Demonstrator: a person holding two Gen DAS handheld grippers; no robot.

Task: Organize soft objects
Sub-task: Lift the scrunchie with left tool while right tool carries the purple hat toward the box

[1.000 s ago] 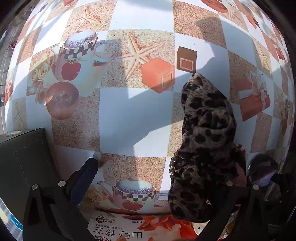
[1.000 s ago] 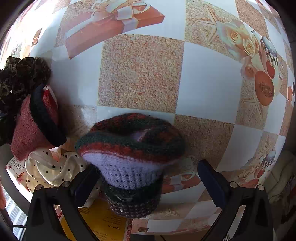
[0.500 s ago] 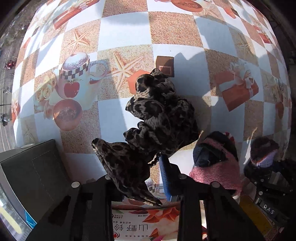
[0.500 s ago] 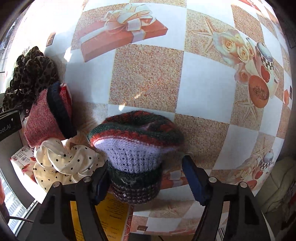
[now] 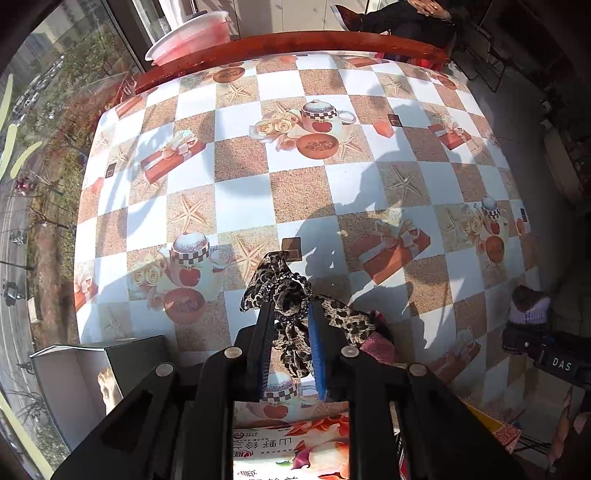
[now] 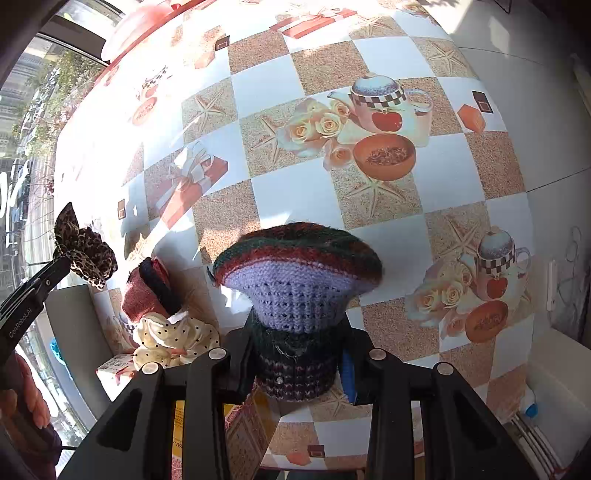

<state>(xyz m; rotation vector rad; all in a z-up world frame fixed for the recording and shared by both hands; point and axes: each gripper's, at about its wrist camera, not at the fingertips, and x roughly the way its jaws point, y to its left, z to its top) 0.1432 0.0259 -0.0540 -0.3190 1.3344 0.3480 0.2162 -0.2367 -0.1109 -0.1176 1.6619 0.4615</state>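
My left gripper [image 5: 291, 314] is shut on a leopard-print cloth [image 5: 284, 291], which hangs lifted above the checked tablecloth [image 5: 240, 195]. In the right wrist view that cloth [image 6: 85, 251] dangles at the far left from the left gripper's fingers [image 6: 40, 280]. The right gripper [image 6: 297, 343] has its jaws closing on the lower band of a striped knitted hat [image 6: 295, 266], lilac in the middle with a green and red crown; the pads press its sides. The hat [image 5: 528, 306] also shows at the right edge of the left wrist view. A pink knitted hat with a dark band [image 6: 147, 291] and a cream polka-dot cloth [image 6: 173, 339] lie on the table.
A dark open box [image 5: 81, 373] stands at the table's near left corner. A printed carton [image 5: 291, 450] lies at the front edge under my left gripper. Beyond the far wooden edge sit red and white basins [image 5: 192, 37] and a seated person [image 5: 406, 14].
Both grippers closed from wide open onto their cloths and rose, so much more of the table shows. The leopard cloth left the table; the striped hat came up with the right gripper.
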